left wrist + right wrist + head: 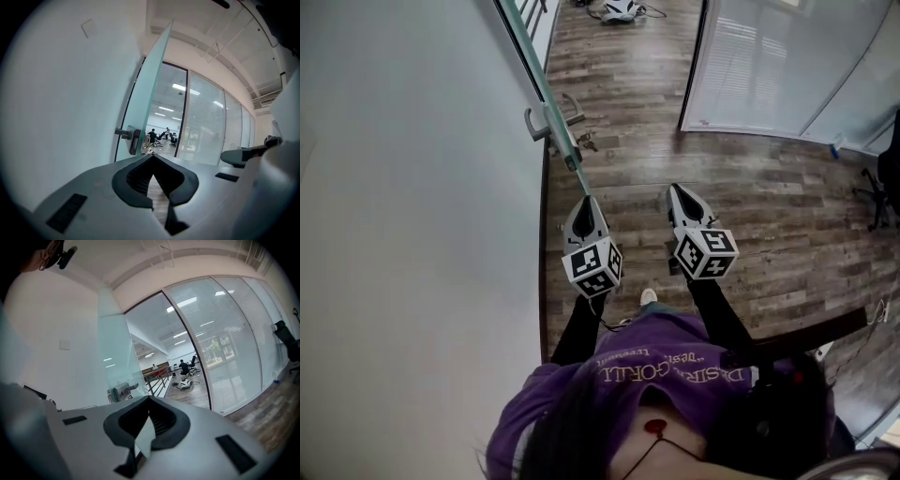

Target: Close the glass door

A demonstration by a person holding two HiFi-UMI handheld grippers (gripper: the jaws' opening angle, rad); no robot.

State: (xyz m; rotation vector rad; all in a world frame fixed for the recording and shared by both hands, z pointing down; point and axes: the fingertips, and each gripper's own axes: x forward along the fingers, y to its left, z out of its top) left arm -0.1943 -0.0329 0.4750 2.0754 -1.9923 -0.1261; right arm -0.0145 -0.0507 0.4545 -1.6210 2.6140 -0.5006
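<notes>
The glass door (546, 94) stands open, seen edge-on in the head view, swung out from the white wall. Its metal lever handle (546, 124) sticks out on both sides. My left gripper (584, 200) is shut and empty, its tip just short of the door's edge, below the handle. In the left gripper view the door (152, 93) and its handle (130, 137) rise just ahead of the closed tips (152, 157). My right gripper (675, 190) is beside the left one, over the floor, apart from the door, also shut and empty. The right gripper view shows the door (115, 357) to the left of the tips (149, 398).
The white wall (412, 187) fills the left. A frosted glass partition in a black frame (769, 66) bounds the doorway's right side. An office chair (881, 178) stands at the right edge, and a white object (619, 11) lies on the wooden floor beyond the doorway.
</notes>
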